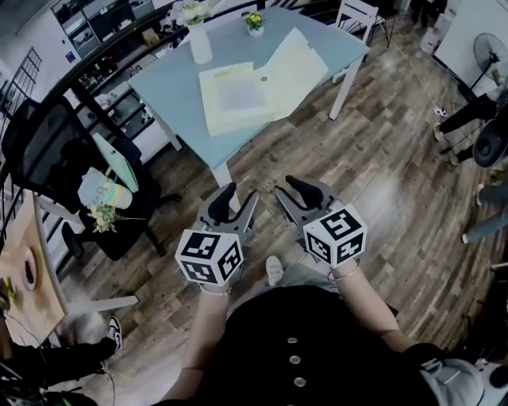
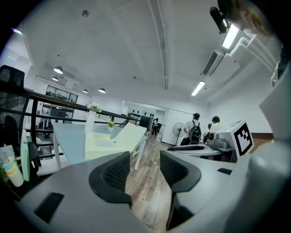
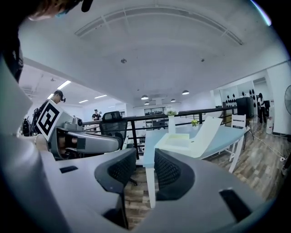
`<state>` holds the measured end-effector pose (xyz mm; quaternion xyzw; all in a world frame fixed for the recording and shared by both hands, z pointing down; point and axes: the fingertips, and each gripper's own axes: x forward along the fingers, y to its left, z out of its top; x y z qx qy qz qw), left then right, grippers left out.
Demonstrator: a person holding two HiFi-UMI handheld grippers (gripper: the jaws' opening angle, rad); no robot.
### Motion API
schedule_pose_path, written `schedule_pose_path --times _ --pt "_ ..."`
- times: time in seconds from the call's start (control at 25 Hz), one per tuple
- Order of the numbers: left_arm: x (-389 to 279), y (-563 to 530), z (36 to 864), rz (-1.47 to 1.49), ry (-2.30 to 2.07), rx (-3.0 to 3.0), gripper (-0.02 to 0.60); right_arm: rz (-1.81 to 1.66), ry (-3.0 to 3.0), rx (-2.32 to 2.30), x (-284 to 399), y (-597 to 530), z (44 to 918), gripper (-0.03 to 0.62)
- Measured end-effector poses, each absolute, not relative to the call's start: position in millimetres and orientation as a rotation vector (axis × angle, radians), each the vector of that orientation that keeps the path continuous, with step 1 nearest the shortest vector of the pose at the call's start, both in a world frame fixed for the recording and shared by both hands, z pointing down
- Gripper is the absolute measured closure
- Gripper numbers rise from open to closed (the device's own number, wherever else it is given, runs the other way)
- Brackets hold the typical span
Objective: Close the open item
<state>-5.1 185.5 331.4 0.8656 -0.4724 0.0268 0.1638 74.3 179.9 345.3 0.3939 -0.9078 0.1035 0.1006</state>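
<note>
The open item is a flat pale-yellow box (image 1: 236,97) on the light blue table (image 1: 175,83), its lid (image 1: 295,67) folded back to the right. It also shows in the left gripper view as the box (image 2: 113,140) and in the right gripper view as the box (image 3: 183,141), far ahead of the jaws. My left gripper (image 1: 240,197) and right gripper (image 1: 284,187) hang side by side over the wooden floor, well short of the table. Both stand open with nothing between the fingers, as the left gripper (image 2: 144,166) and right gripper (image 3: 144,169) show close up.
A white vase of flowers (image 1: 198,38) and a small yellow flower pot (image 1: 254,22) stand at the table's far side. A white chair (image 1: 357,16) is behind the table, and a black office chair (image 1: 67,151) stands at left. A fan (image 1: 488,55) and people's legs are at right.
</note>
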Motion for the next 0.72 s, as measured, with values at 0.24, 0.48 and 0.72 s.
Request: schedule_pose_path --times 0.24,0.48,0.72 --pt "7.3 137.6 330.9 0.097 -1.37 2.459 0.377 0.318 -2.702 1.161 86.3 133.3 345.7 0.48" --pt "9.6 118.3 338.3 0.112 -1.381 2.428 0.377 0.354 -2.7 1.144 90.9 113.1 353.3 0.48" --pt "15.4 103.8 346.5 0.131 -1.37 2.422 0.377 0.4 -2.691 1.176 103.8 97.6 361.6 0.48"
